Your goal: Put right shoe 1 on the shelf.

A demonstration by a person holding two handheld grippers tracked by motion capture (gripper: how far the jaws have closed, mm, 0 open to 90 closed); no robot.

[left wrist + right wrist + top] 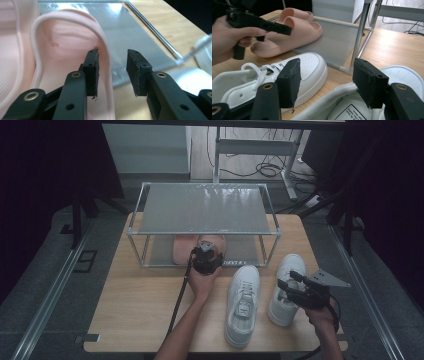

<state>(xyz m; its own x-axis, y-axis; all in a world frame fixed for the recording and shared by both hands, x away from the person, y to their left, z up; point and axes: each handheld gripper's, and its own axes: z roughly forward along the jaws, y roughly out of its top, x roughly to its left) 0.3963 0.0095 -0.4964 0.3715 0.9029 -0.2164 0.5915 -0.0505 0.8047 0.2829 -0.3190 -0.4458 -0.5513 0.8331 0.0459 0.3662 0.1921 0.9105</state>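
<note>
Currently both pink slippers (287,37) lie on the lower shelf (135,42) of the rack (205,210), side by side, at its left-centre. The left hand-held gripper (112,72) stands at the nearer slipper's (65,57) heel: one jaw is inside the opening, the other outside the rim, and the pads do not press the wall. It is released. By this evidence the slippers are stowed.

Two white sneakers (243,302) are left on the counter (140,310), in front of the rack and to the right, toes toward it. The right hand-held gripper (327,82) is unclenched; its jaws straddle the collar of the right sneaker (372,110) without gripping it. Judged from this, that shoe is next.

The upper shelf (205,207) is bare. The rack's front post (359,35) and low front rail stand between the sneakers and the lower shelf, and the slippers take up part of it. Each gripper trails a cable (180,295) across the counter.
</note>
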